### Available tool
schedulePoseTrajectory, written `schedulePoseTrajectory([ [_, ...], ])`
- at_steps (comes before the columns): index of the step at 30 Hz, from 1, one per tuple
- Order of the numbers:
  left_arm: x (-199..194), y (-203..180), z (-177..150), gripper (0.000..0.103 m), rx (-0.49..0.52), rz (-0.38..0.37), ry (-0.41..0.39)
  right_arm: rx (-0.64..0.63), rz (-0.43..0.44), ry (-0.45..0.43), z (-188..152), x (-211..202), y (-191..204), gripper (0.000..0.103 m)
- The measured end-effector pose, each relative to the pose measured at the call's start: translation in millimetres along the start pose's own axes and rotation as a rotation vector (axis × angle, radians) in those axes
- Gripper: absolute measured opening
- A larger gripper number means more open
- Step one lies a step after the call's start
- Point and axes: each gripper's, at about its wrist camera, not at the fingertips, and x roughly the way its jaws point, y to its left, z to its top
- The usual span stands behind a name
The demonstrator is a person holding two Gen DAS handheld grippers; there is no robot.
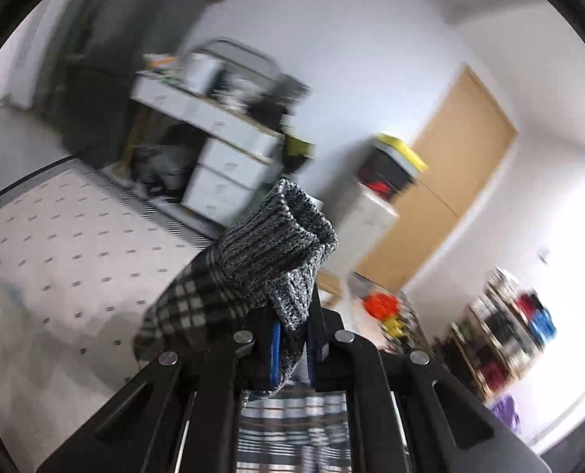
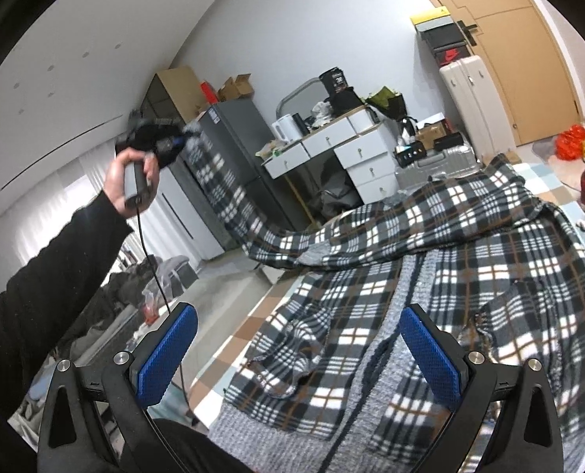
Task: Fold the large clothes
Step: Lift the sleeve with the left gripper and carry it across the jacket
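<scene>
Nearest to me, over the bed, the right tongs stand wide apart, their blue ribbed pads holding nothing, hovering above the big black-white-and-brown plaid cardigan with grey knitted trim. That cardigan lies spread over the bed with the pale checked cover, its grey front band running up between the two pads, and one fold bunched near the bed's left edge.

Further left and higher, the person's left hand, in a black sleeve, lifts the left tongs into the air. They are clamped on the grey ribbed cuff of one plaid sleeve, which stretches down from there to the body of the garment on the bed. The left wrist view shows the cuff squeezed between the two blue pads and standing up beyond them.

Beyond the bed stands a white worktop with drawers, cluttered on top, beside a dark grey fridge with cardboard boxes on it. Farthest off, a white suitcase stands before the tan wooden door.
</scene>
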Motion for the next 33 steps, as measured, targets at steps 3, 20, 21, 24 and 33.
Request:
schedulePoseTrajectory([
  [3,11.8,-44.6,-11.8,0.005,0.097,-0.066,0.048,0.019,-0.005,-0.013,5.8,-6.7,-6.4,0.103],
  [20,174.1,-141.6,-227.3,0.005,0.330,-0.241,0.605,0.244,-0.240,-0.284,31.8,-104.0,-98.5,0.103],
  [21,178.2,-140.9,-241.1,0.005,0.344,-0.237,0.623,0.249,-0.240,-0.293,32.0,-108.0,-100.0,0.103],
  [24,193.9,-118.6,-283.2,0.005,0.361,-0.206,0.697,0.230,-0.238,-0.304,36.0,-113.5,-99.5,0.103],
  [33,204.9,-94.5,-343.6,0.005,0.431,-0.147,0.854,0.169,-0.200,-0.258,34.6,-99.1,-84.4,0.103],
])
